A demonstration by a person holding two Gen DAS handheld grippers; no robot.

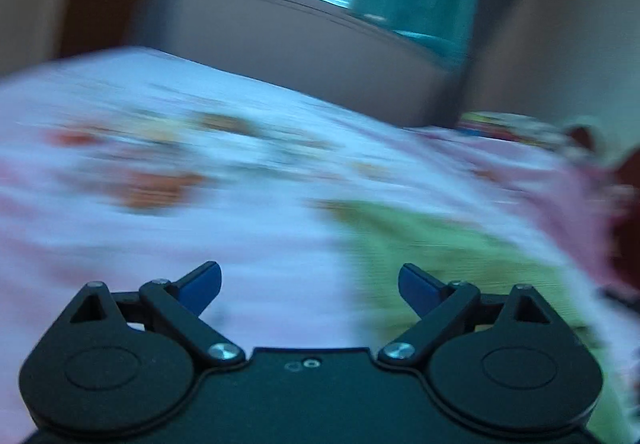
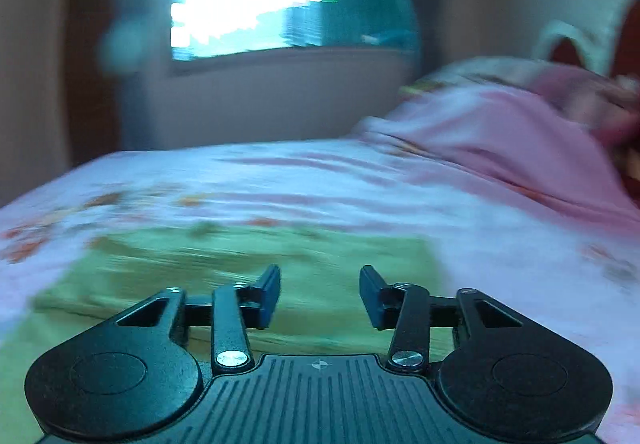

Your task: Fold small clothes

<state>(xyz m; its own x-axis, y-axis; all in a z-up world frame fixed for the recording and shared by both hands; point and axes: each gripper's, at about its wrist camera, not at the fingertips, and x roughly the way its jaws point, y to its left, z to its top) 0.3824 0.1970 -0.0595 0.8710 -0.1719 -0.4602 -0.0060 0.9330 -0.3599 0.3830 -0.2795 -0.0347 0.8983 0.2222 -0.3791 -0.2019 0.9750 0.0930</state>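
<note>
The left gripper stands with its blue pads wide apart and nothing between them, hanging above the bed with the green garment lying just ahead and to its right. The right gripper shows a narrower gap, also empty, and hangs low over the same green garment, which spreads flat across the near part of the flowered bedsheet. Both views are smeared by blur, so the cloth's edges, seams and any fold already made cannot be made out.

With both grippers empty over the cloth, the step in hand is probably a fresh grasp for a fold. To do it well, each gripper should come down on a separate corner or edge of the green garment, pinch only the garment's layer and not the sheet beneath, then lift and carry both sides evenly so the fold lands square.

A heap of pink bedding lies at the far right. No basket, box or other container shows in either view.
</note>
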